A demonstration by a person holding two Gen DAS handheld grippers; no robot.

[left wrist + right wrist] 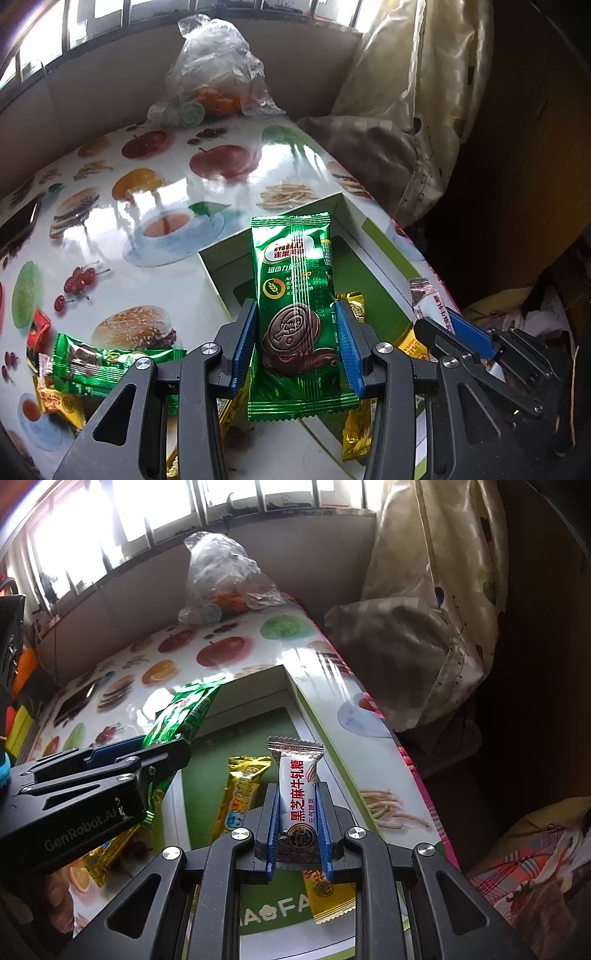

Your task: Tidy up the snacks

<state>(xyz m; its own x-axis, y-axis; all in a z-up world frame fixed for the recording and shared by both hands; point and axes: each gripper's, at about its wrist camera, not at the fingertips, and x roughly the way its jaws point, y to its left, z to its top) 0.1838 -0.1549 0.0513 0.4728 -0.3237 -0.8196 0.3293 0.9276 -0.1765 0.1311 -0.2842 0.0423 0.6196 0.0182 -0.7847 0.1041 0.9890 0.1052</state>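
Note:
My left gripper is shut on a green biscuit packet, held upright over the open green-and-white box. From the right wrist view the same green biscuit packet sticks out of the left gripper at the box's left side. My right gripper is shut on a white sesame nougat bar above the box. Gold candy wrappers lie in the box. In the left wrist view the right gripper shows at right with the nougat bar.
More snacks lie on the fruit-print tablecloth at lower left: a second green packet, a gold wrapper, a red packet. A clear plastic bag sits at the table's far end. A curtain hangs right of the table edge.

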